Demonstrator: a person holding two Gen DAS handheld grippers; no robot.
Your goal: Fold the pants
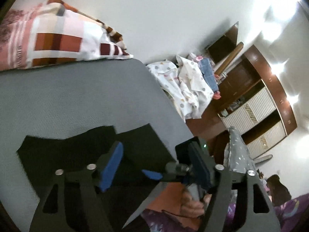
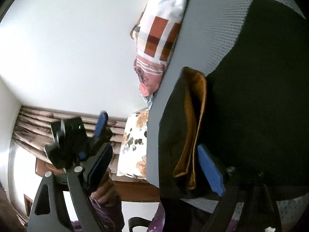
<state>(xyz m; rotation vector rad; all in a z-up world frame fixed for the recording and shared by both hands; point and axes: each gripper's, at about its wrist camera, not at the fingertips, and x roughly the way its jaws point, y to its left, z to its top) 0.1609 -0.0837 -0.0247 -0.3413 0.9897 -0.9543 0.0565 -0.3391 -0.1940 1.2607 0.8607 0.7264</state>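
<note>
Dark pants [image 1: 77,150] lie flat on the grey bed sheet [image 1: 77,96], their two leg ends pointing away from me in the left wrist view. In the right wrist view the pants [image 2: 251,96] fill the right side, with the waistband turned back to show an orange-brown lining [image 2: 195,127]. My left gripper [image 1: 154,162] is open above the pants and holds nothing. My right gripper [image 2: 154,166] is open at the waistband edge; its right pad [image 2: 210,172] lies on the dark cloth. The other gripper shows in each view [image 1: 193,166] [image 2: 77,139].
A patchwork pillow [image 1: 58,38] lies at the head of the bed. A heap of pale spotted clothes [image 1: 183,85] sits past the bed's edge. A brown and white wardrobe [image 1: 260,100] stands against the wall. A floral pillow [image 2: 135,143] lies beside the bed.
</note>
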